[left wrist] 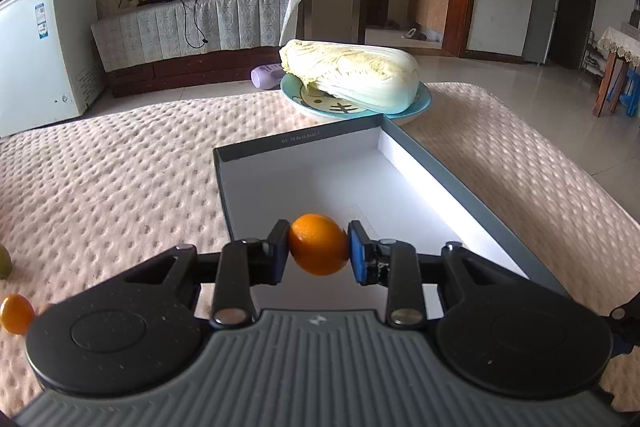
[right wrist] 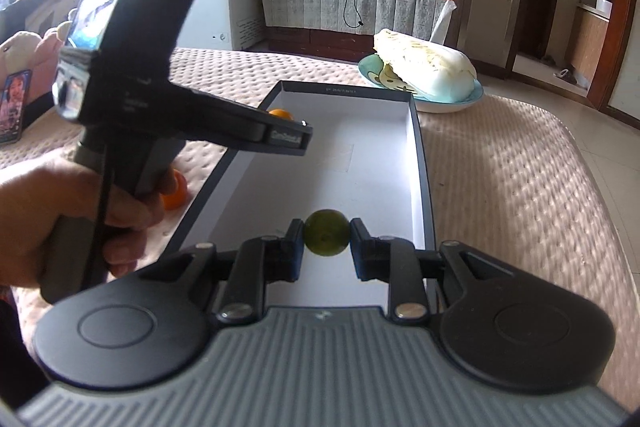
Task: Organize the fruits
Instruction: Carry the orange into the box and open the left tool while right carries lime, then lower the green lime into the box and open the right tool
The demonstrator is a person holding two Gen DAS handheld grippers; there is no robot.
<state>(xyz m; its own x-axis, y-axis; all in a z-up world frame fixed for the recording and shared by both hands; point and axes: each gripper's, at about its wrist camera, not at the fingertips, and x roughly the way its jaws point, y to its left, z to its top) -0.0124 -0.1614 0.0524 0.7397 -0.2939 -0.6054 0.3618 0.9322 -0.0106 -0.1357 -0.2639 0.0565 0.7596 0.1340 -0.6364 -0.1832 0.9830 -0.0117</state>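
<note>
My left gripper (left wrist: 319, 246) is shut on a small orange fruit (left wrist: 319, 243) and holds it above the near left part of a shallow grey box with a white floor (left wrist: 344, 179). My right gripper (right wrist: 327, 239) is shut on a small green fruit (right wrist: 327, 238) above the near end of the same box (right wrist: 360, 163). In the right wrist view the left gripper's body (right wrist: 132, 83) crosses the box's left side, with its orange fruit (right wrist: 280, 114) peeking behind it. Another orange fruit (left wrist: 16, 314) lies on the pink cover at left, also seen in the right wrist view (right wrist: 176, 195).
A blue plate (left wrist: 416, 103) with a napa cabbage (left wrist: 352, 75) stands just beyond the box. A green fruit (left wrist: 4, 261) shows at the left edge. The pink quilted cover (left wrist: 120, 167) spreads around the box. A phone (right wrist: 14, 107) and plush toys lie far left.
</note>
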